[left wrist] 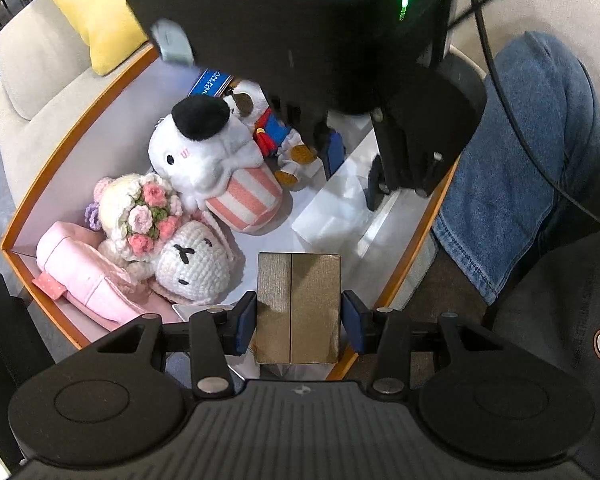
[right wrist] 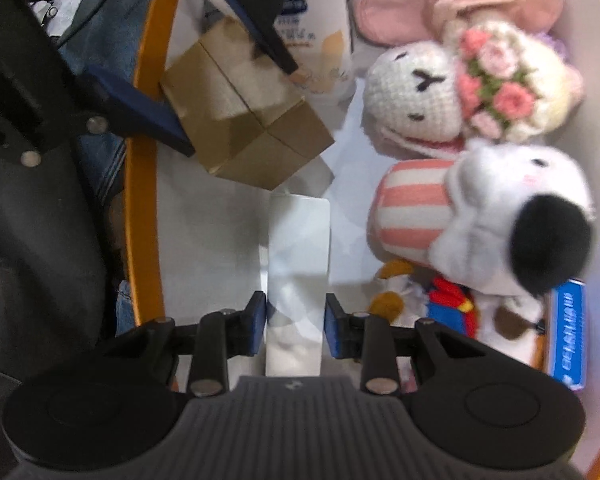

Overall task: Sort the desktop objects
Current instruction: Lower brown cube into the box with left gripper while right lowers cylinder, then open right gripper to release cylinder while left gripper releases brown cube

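A: While both claws are pointing down into the orange-rimmed tray (right wrist: 142, 208), which step is going on?

B: It looks like the putting-away stage. The left claw (left wrist: 300, 320) is grasping the gold box (left wrist: 298, 304), with its pads sitting against the two sides. In the right wrist view the box is hanging tilted, near the tray's orange wall.

A: And the other one?

B: The right claw (right wrist: 296, 328) is gripping a white packet (right wrist: 298, 248). Both blue pads are lying flush on its edges as far as I can see, though the picture is a little blurred. The packet is pointing down at the pale tray floor, just beside the striped white plush (right wrist: 480, 216).

A: So the tray is filling up.

B: Yes. The soft toys are crowding one side: the crochet bunny (left wrist: 192, 268), the flower-crowned doll (left wrist: 140, 208) and the pink pouch (left wrist: 80, 272). The boxy things are going in on the free side.

A: What is the next move asking for?

B: I think each claw is needing a bare patch of floor, a gentle lowering, then a release. The two claws are working close together, so one should probably be waiting while the other is letting go.
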Available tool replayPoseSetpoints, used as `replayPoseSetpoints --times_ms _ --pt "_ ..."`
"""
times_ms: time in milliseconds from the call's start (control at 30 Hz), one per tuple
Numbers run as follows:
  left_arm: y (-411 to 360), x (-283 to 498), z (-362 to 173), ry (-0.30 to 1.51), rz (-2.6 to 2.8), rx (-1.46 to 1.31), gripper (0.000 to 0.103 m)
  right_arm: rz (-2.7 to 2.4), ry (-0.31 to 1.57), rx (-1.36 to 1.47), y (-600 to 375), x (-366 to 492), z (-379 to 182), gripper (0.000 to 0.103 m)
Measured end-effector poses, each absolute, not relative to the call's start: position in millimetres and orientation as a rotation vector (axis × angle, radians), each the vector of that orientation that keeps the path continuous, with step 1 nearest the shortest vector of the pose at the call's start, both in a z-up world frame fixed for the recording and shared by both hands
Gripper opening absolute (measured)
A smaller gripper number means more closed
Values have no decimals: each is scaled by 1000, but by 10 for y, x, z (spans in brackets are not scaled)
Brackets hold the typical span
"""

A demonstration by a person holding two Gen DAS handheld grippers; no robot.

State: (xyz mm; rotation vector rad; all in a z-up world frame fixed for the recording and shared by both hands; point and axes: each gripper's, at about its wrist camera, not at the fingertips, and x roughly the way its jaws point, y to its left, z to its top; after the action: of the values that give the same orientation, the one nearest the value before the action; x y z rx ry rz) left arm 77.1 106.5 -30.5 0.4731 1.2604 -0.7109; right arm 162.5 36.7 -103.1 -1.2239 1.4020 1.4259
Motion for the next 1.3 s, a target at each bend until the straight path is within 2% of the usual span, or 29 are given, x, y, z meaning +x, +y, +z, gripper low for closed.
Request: replayPoseSetpoints --times_ms 567,900,1133,1300 --pt "1013 801 -283 1266 -647 455 52 1320 1321 -1244 183 1607 -864 34" --pt "1111 960 -427 1352 -304 157 51 1304 1309 -1234 35 1515 -987 29" --pt "1142 1018 -498 1319 -154 -15 51 1303 1284 -1189 -23 1471 -963 29" --pt "1064 1038 -570 1299 -66 -30 52 1281 1255 -1150 -60 1430 -915 30"
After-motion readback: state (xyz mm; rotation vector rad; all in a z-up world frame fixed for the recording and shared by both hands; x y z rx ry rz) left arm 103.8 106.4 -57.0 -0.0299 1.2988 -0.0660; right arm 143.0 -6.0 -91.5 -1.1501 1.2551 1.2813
